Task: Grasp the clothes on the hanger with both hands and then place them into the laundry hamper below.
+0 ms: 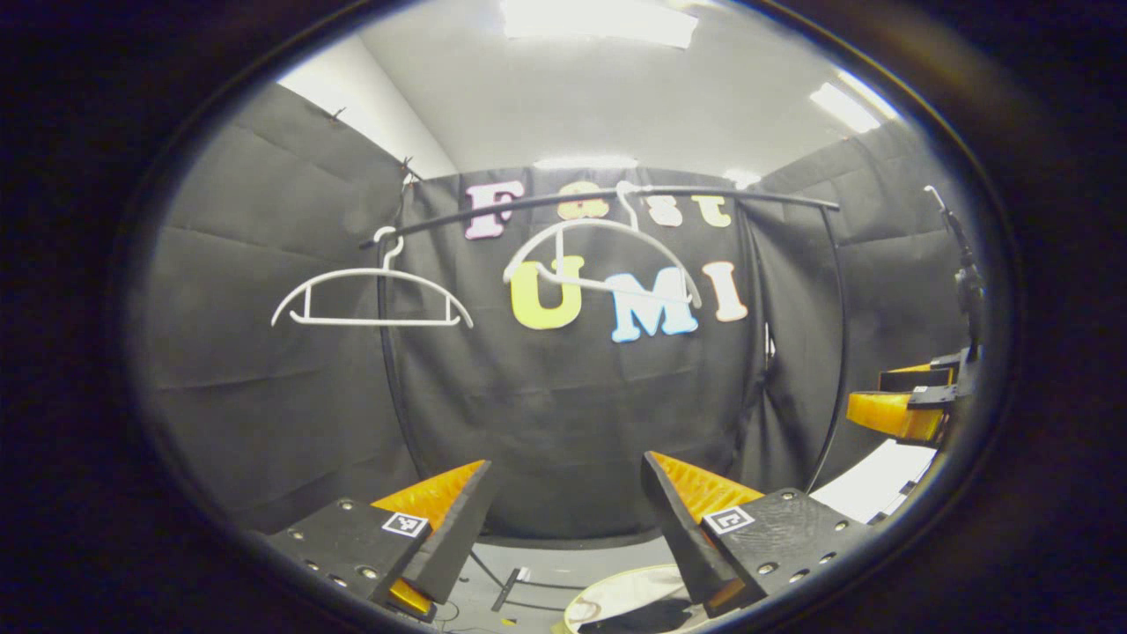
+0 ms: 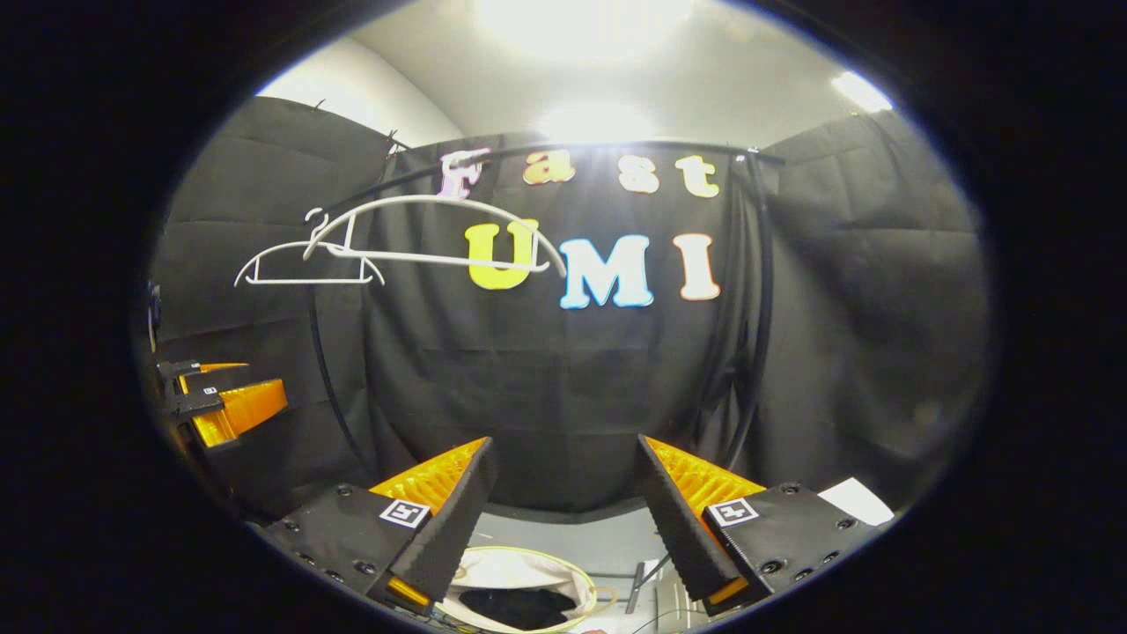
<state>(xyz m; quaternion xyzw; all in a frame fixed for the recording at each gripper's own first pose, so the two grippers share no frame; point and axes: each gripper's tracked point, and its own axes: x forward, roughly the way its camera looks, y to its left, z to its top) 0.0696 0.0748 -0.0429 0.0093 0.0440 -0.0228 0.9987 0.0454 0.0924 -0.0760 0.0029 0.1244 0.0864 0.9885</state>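
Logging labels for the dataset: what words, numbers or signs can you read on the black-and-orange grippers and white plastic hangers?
No readable words or numbers.
Left gripper: square black-and-white marker tags, coded patterns, no text.
Right gripper: same tags.
White plastic hangers: unmarked.

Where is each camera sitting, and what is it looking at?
Left gripper view: rides on the left gripper, facing the rail and two bare hangers; its own open fingers show at the bottom, the right gripper off to the right.
Right gripper view: rides on the right gripper, facing the same rail; its open fingers show at the bottom, the left gripper off to the left, the hamper with dark clothes below.
Both share the rail, hangers and hamper.
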